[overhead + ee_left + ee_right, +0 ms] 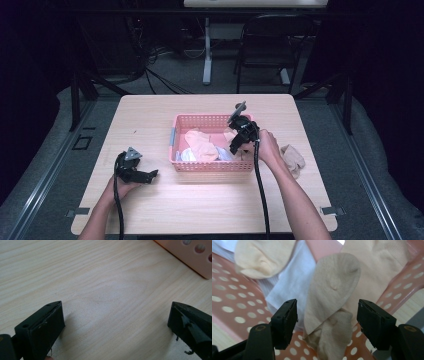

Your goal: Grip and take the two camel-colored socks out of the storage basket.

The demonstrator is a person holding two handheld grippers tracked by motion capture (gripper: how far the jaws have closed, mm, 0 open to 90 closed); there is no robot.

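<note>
A pink perforated basket (176, 145) sits mid-table with several socks in it. My right gripper (238, 145) hangs inside its right end, open. In the right gripper view its jaws stand apart on either side of a beige sock (332, 302) that droops between them, not clamped; my right gripper (327, 320) is just above the basket floor. A cream sock (262, 257) and a white sock (287, 287) lie beyond. My left gripper (145, 176) rests on the wood left of the basket, open and holding nothing (116, 320).
Another beige sock (292, 157) lies on the table right of the basket. The basket's corner (190, 255) shows at the top right of the left gripper view. A black chair (270, 45) and a table leg stand beyond the far edge.
</note>
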